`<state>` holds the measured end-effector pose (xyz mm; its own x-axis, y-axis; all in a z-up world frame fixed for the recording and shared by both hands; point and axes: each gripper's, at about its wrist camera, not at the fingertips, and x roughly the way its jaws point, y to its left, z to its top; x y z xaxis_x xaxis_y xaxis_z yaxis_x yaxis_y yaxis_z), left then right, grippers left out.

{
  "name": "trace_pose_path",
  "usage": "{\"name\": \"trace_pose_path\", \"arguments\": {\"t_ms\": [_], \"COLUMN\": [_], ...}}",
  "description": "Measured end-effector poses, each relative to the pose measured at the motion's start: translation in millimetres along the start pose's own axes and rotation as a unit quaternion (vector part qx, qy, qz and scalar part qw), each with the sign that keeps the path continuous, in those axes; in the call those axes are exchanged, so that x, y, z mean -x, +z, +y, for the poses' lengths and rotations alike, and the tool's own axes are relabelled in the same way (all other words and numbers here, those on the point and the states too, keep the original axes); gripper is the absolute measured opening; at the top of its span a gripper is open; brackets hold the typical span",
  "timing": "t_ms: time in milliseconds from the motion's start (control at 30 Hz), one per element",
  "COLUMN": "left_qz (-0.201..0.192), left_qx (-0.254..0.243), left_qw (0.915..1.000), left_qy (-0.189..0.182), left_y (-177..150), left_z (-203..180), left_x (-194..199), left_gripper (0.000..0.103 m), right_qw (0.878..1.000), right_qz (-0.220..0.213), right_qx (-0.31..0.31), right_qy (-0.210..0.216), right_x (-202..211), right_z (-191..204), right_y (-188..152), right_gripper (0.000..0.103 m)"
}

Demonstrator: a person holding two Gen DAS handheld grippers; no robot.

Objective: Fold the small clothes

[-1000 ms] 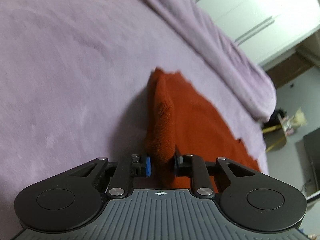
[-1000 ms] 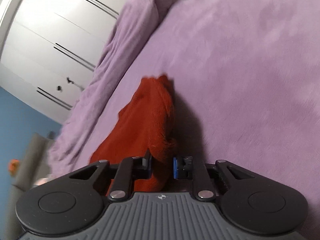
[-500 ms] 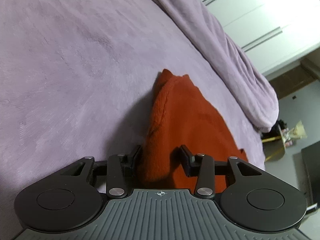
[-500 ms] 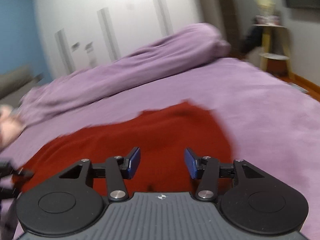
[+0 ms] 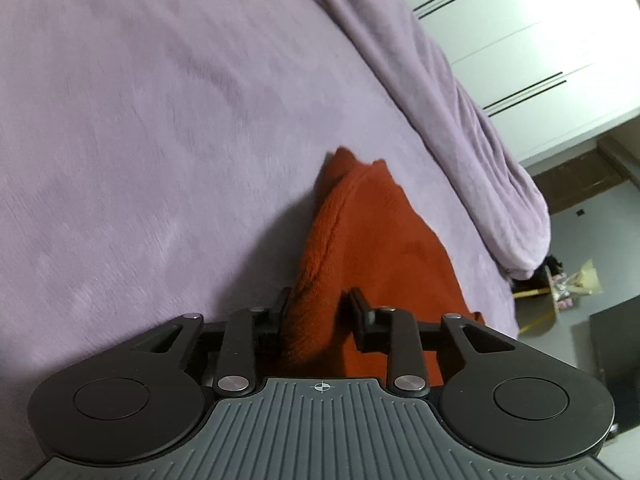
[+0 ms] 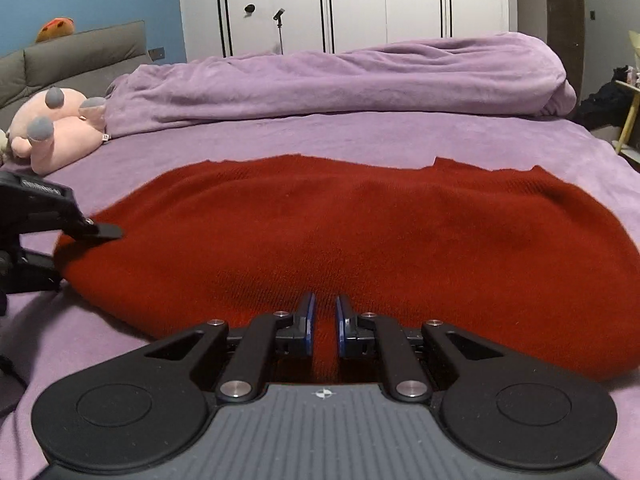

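Observation:
A red knit garment [image 6: 340, 232] lies spread across the purple bed, its long side toward the right wrist camera. My right gripper [image 6: 324, 308] is at the garment's near edge. Its jaws are closing, and a ridge of red cloth fills the narrow gap between the blue pads. My left gripper [image 6: 86, 254] is at the garment's left end, one finger lying over the cloth. In the left wrist view the folded edge of the garment [image 5: 360, 240] runs between the fingers of the left gripper [image 5: 320, 304]. Those jaws are closing, with a small gap still at one pad.
The purple sheet [image 6: 360, 136] covers the bed. A rolled purple duvet [image 6: 340, 76] lies along the far side. A pink plush toy [image 6: 52, 128] sits at the back left by a grey headboard [image 6: 80, 56]. White wardrobe doors [image 6: 360, 0] stand behind.
My right gripper let go of the garment's end, swung round to its long near edge and narrowed onto the cloth there. The left gripper's jaws widened off the fold, then drew in again.

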<state>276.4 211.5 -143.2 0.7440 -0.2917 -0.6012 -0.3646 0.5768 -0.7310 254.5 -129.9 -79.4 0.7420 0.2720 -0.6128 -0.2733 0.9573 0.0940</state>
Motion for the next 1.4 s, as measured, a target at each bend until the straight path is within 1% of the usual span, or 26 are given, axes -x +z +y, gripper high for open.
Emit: {"name": "trace_pose_path", "arguments": {"t_ms": [33, 100, 133, 167, 200, 267, 300, 333, 400, 467, 533, 667, 767, 867, 933, 967, 1000, 1033, 1067, 1133, 1167, 1200, 1233, 1300, 1367, 1400], "left_qz": [0.001, 0.007, 0.01, 0.014, 0.018, 0.02, 0.019, 0.018, 0.013, 0.007, 0.001, -0.008, -0.009, 0.008, 0.036, 0.049, 0.057, 0.065, 0.078, 0.111, 0.118, 0.117, 0.114, 0.121, 0.112, 0.1], "left_qx": [0.003, 0.015, 0.022, 0.029, 0.035, 0.041, 0.043, 0.048, 0.061, 0.06, 0.05, 0.003, -0.041, -0.089, -0.12, -0.137, -0.164, -0.197, -0.218, -0.217, -0.216, -0.215, -0.218, -0.23, -0.237, -0.237], "left_qw": [1.0, 0.9999, 0.9997, 0.9995, 0.9992, 0.9989, 0.9988, 0.9986, 0.9978, 0.9976, 0.9979, 0.998, 0.9951, 0.9893, 0.9833, 0.9812, 0.9777, 0.9731, 0.9696, 0.9689, 0.9686, 0.9689, 0.9683, 0.9641, 0.962, 0.9627], "left_qy": [-0.001, -0.004, -0.006, -0.008, -0.006, -0.01, -0.011, -0.014, -0.024, -0.035, -0.042, -0.063, -0.089, -0.115, -0.131, -0.127, -0.117, -0.101, -0.08, -0.041, -0.032, -0.036, -0.044, -0.054, -0.078, -0.083], "left_y": [0, 2, 2, 3, 5, 6, 7, 7, 8, 9, 10, 10, 2, -15, -34, -46, -60, -73, -86, -100, -104, -106, -105, -103, -100, -100], "left_z": [1, 3, 4, 4, 5, 6, 6, 6, 6, 0, -10, -45, -82, -122, -147, -159, -170, -178, -180, -174, -170, -166, -167, -170, -166, -163], "left_x": [-1, -3, -4, -5, -6, -6, -5, -4, 0, 4, 8, 15, 13, 1, -14, -22, -31, -42, -55, -78, -83, -82, -76, -59, -33, -16], "left_gripper": [0.032, 0.032, 0.032, 0.029, 0.028, 0.023, 0.022, 0.02, 0.019, 0.018, 0.017, 0.016, 0.014, 0.011, 0.01, 0.01, 0.01, 0.01, 0.01, 0.01, 0.011, 0.011, 0.014, 0.032, 0.045, 0.047], "right_qw": [1.0, 1.0, 1.0, 0.999, 0.999, 1.0, 1.0, 0.999, 0.999, 0.998, 0.997, 0.994, 0.991, 0.989, 0.988, 0.987, 0.987, 0.987, 0.987, 0.986, 0.987, 0.987, 0.988, 0.988, 0.988, 0.988], "right_qz": [-0.006, -0.018, 0.0, 0.021, 0.02, 0.014, 0.01, 0.002, -0.009, -0.008, -0.007, -0.011, -0.016, -0.021, -0.025, -0.027, -0.027, -0.025, -0.022, -0.016, -0.014, -0.013, -0.011, -0.011, -0.014, -0.021], "right_qx": [-0.006, -0.011, -0.011, -0.016, -0.023, -0.024, -0.028, -0.035, -0.04, -0.031, -0.037, -0.078, -0.101, -0.116, -0.123, -0.127, -0.128, -0.129, -0.13, -0.133, -0.133, -0.132, -0.131, -0.133, -0.137, -0.139], "right_qy": [-0.001, -0.023, -0.029, -0.025, -0.019, -0.015, -0.009, -0.005, -0.022, -0.055, -0.068, -0.077, -0.085, -0.09, -0.094, -0.096, -0.096, -0.096, -0.097, -0.094, -0.092, -0.088, -0.082, -0.074, -0.064, -0.059], "right_x": [5, 10, 7, 1, 1, 11, 16, 23, 32, 35, 37, 49, 56, 64, 68, 69, 71, 70, 70, 72, 73, 75, 75, 74, 73, 72], "right_z": [-3, -6, -9, -11, -15, -18, -20, -23, -31, -38, -48, -69, -76, -84, -86, -87, -89, -92, -94, -98, -100, -101, -103, -107, -107, -105], "right_y": [1, -2, -5, -8, -10, -9, -8, -8, -10, -12, -15, -17, -18, -20, -20, -21, -22, -22, -22, -24, -24, -25, -25, -25, -21, -17], "right_gripper": [0.01, 0.011, 0.011, 0.011, 0.011, 0.011, 0.012, 0.014, 0.022, 0.023, 0.027, 0.03, 0.031, 0.031, 0.031, 0.031, 0.031, 0.031, 0.031, 0.031, 0.031, 0.032, 0.034, 0.035, 0.035, 0.035]}}
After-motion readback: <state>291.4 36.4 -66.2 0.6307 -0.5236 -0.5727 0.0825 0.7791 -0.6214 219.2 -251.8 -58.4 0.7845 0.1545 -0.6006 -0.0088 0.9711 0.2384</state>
